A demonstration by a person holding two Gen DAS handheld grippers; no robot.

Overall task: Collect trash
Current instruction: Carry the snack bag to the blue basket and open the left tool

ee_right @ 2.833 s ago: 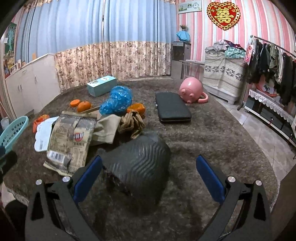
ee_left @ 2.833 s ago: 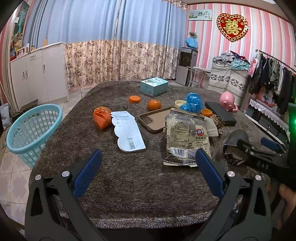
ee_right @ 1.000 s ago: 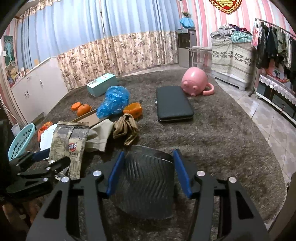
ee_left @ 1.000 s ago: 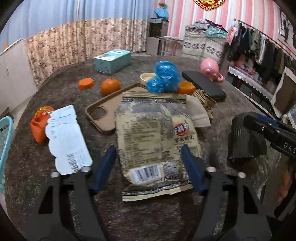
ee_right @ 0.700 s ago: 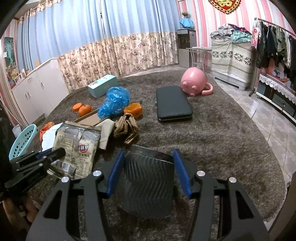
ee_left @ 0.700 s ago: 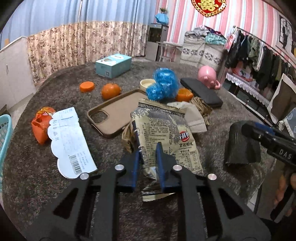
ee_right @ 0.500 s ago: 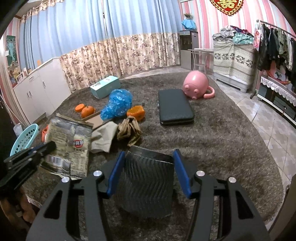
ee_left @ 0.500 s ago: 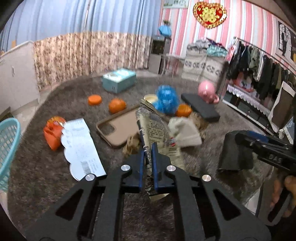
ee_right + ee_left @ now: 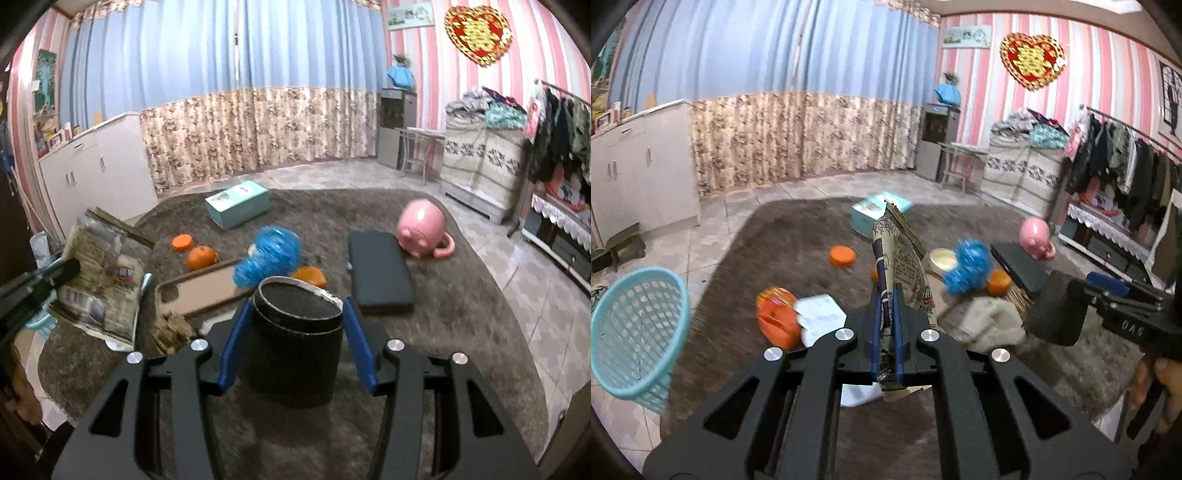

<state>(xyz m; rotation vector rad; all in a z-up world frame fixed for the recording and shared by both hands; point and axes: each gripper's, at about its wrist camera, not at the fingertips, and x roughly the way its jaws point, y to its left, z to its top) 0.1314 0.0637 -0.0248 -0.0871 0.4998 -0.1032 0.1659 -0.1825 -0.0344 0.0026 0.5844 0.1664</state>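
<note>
A crumpled brown snack packet (image 9: 905,266) hangs edge-on above the table, and my left gripper (image 9: 886,291) is shut on its lower part. The right wrist view shows the same packet (image 9: 107,273) at the left, lifted off the grey furry tabletop (image 9: 461,314). A black ribbed paper cup (image 9: 295,350) sits between the blue pads of my right gripper (image 9: 297,304). The jaws are closing, both pads press its sides, and its mouth faces up and away. In the left wrist view the cup (image 9: 1052,314) hangs at the right, clear of the table.
A light blue mesh basket (image 9: 631,325) stands on the floor left of the table. On the table lie an orange wrapper (image 9: 775,317), a white receipt (image 9: 820,317), a blue plastic bag (image 9: 269,258), a brown phone case (image 9: 199,291), a black case (image 9: 380,273) and a pink pig mug (image 9: 421,225).
My left gripper closed on the snack packet and lifted it upright off the table. My right gripper rose with the black cup, which now stands more upright between the pads.
</note>
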